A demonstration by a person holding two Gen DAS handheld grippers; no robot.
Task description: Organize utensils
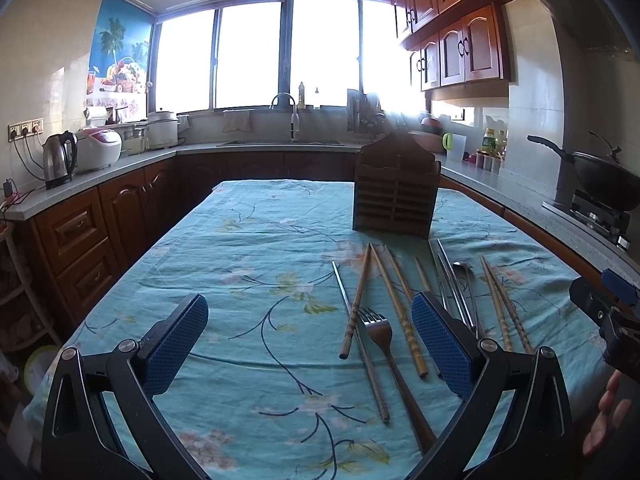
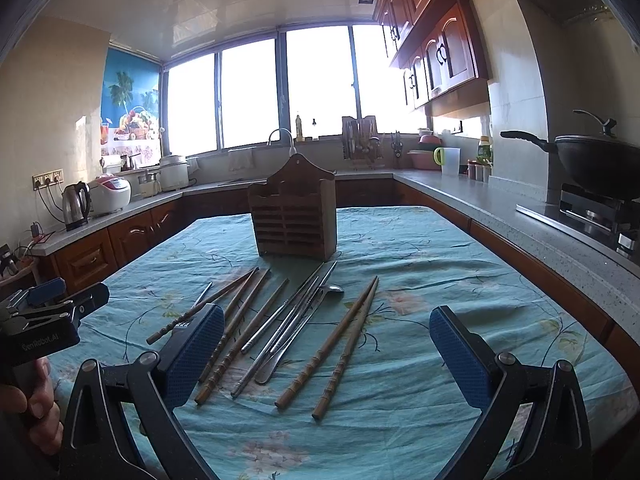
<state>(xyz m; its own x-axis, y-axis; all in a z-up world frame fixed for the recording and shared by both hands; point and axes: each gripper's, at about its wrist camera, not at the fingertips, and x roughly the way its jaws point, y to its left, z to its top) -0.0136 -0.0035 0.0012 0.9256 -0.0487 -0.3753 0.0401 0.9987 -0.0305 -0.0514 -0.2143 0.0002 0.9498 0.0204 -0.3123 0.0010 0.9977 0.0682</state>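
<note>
A wooden slotted utensil holder stands upright on the table with the floral teal cloth. In front of it lie several wooden chopsticks, metal chopsticks, a metal spoon and a fork. My left gripper is open and empty above the cloth, left of the utensils. My right gripper is open and empty, hovering over the near ends of the utensils. Each gripper shows at the edge of the other's view.
Kitchen counters run around the table. A kettle and rice cooker stand on the left counter. A sink with faucet is at the back. A wok sits on the stove at the right.
</note>
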